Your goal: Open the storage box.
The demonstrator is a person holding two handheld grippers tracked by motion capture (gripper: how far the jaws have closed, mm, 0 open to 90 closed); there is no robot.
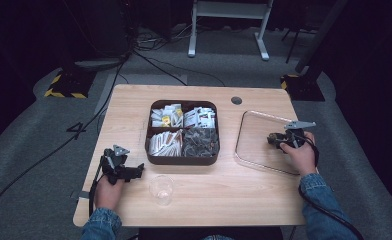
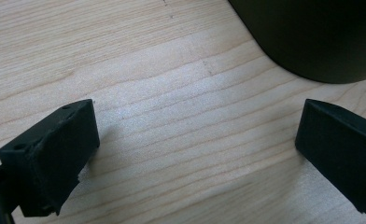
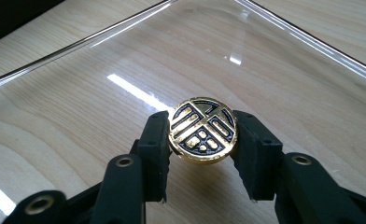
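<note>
My right gripper (image 3: 202, 140) is shut on a round gold-and-black coin-like piece (image 3: 202, 130), held just above the clear glass tray (image 3: 102, 93). In the high view that gripper (image 1: 275, 139) sits over the tray (image 1: 254, 150) at the table's right side. My left gripper (image 2: 195, 149) is open, its jaws wide apart over bare wood with nothing between them. From above, the left gripper (image 1: 138, 171) rests near the table's front left, pointing toward a small clear glass cup (image 1: 161, 189).
A dark brown divided box (image 1: 182, 132) of packets sits mid-table; its dark wall (image 2: 321, 37) rises just beyond my left jaws. A cable hole (image 1: 236, 100) marks the table's far side. A white table frame (image 1: 229, 25) stands on the floor behind.
</note>
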